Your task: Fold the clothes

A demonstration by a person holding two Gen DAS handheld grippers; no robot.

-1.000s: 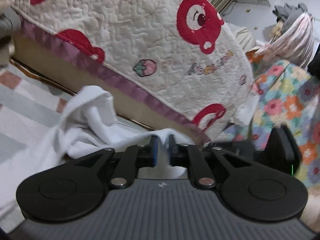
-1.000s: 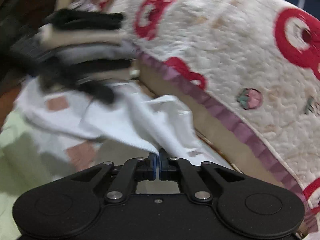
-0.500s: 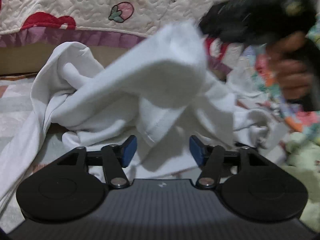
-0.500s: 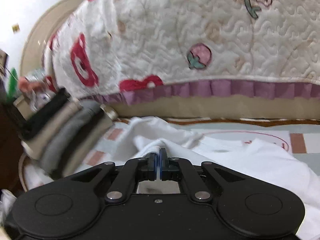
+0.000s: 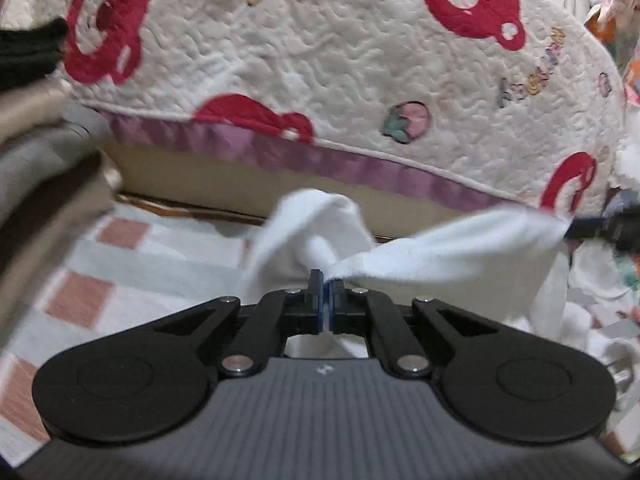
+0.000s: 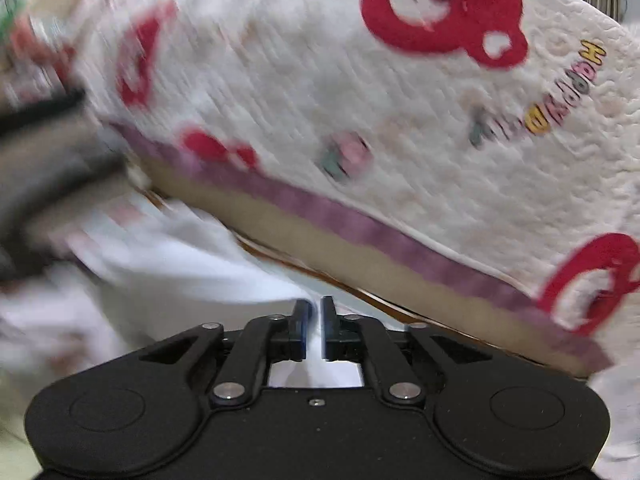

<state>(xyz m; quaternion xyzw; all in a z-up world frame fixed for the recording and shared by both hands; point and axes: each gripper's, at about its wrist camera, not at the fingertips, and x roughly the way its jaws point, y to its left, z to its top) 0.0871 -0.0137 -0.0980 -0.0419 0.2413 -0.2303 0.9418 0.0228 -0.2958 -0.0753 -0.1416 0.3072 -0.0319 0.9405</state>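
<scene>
Before the quilt, left gripper pinches the white garment — right gripper slightly parted around it.

R claw slightly apart | white cloth betw fingers | quilt behind

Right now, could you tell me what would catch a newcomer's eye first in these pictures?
The cream quilted bedspread with red bear faces fills the background above a purple trim. In front, a white cotton garment stretches from the left gripper, shut on it, towards the right gripper. A stack of folded dark and beige clothes sits far left.
</scene>
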